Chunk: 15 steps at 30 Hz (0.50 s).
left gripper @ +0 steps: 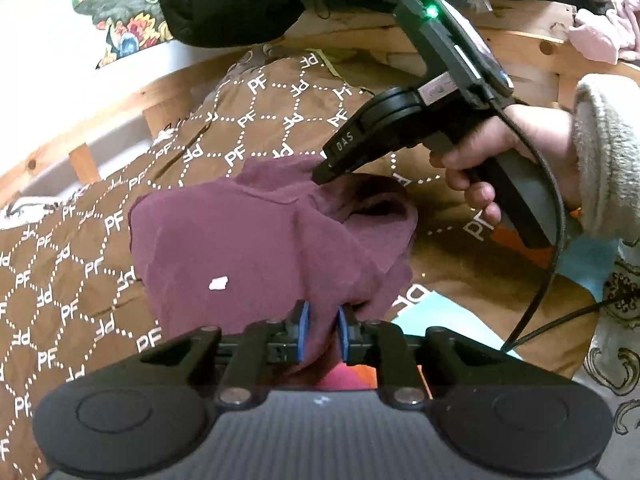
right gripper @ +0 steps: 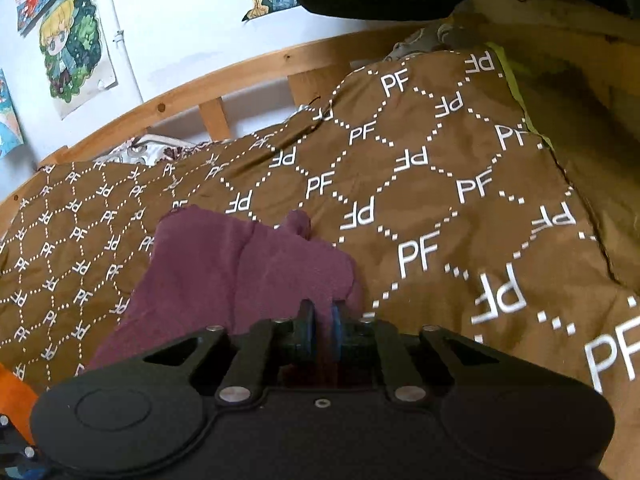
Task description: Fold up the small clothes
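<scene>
A maroon garment (left gripper: 240, 240) lies crumpled on a brown quilt (left gripper: 60, 280) printed with white "PF" letters. My left gripper (left gripper: 322, 330) sits at the garment's near edge. Its blue pads stand slightly apart with a fold of the cloth running between them. Held by a hand (left gripper: 500, 148), my right gripper (left gripper: 320, 174) points down at the garment's far right corner. In the right wrist view the right gripper (right gripper: 323, 326) also stands slightly open, with the maroon garment (right gripper: 240, 264) under and between its pads. A white speck (left gripper: 218, 283) sits on the cloth.
A wooden bed rail (right gripper: 240, 68) borders the quilt (right gripper: 440, 200) at the back, with posters (right gripper: 72, 48) on the wall behind. Black fabric (left gripper: 224, 0) hangs over the far side. A pink cloth (left gripper: 600, 36) lies at the right. A black cable (left gripper: 552, 280) trails from the right gripper.
</scene>
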Tool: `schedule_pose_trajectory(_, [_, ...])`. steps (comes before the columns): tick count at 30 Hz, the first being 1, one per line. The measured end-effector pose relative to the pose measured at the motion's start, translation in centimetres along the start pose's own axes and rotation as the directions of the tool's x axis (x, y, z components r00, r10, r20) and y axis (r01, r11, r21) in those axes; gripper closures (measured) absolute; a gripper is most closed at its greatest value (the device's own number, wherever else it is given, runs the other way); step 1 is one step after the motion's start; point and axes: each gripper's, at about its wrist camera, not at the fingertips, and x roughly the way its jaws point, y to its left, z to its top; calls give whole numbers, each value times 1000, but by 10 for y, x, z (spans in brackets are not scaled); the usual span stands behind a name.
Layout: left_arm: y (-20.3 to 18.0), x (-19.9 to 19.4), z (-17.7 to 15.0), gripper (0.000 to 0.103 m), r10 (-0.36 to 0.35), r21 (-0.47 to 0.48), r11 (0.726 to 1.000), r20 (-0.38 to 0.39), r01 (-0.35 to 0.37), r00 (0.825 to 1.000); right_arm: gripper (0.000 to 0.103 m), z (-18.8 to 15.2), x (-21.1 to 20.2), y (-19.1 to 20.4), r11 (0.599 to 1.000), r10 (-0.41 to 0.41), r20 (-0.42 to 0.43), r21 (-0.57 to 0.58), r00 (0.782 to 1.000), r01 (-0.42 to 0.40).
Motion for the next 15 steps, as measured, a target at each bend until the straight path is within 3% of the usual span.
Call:
schedule_pose_trajectory(2, [-2,0,-5,83,8,-6,1000,3,-8,1000,79,-3,-3,4,1000,-13,-4,-16,1000,13])
schedule_pose_trajectory(4, [-4,-3,-9,79,13,-16,1000,14,-13,1000,64,-7,-8,9,999,-27,4,-33,1000,28])
schedule_pose_trajectory(8, [-3,-10,-9,58,-7,-65,998,9,7,1000,42,-20,-25,17,995,-69,24,-74,997,71])
schedule_pose_trajectory(10, [-2,-17,-7,49,2,-89,996,-7,-2,1000,25,-30,-33,21,988,-95,32,-122,995,98])
schedule_pose_trajectory(13, [-1,-28,-5,28,28,-120,992,-26,-31,999,19,-47,-42,25,962,-151,51,-224,987,159])
schedule_pose_trajectory(15, [2,-34,-5,23,60,-152,986,-48,-66,997,14,-57,-48,26,944,-195,69,-257,978,206])
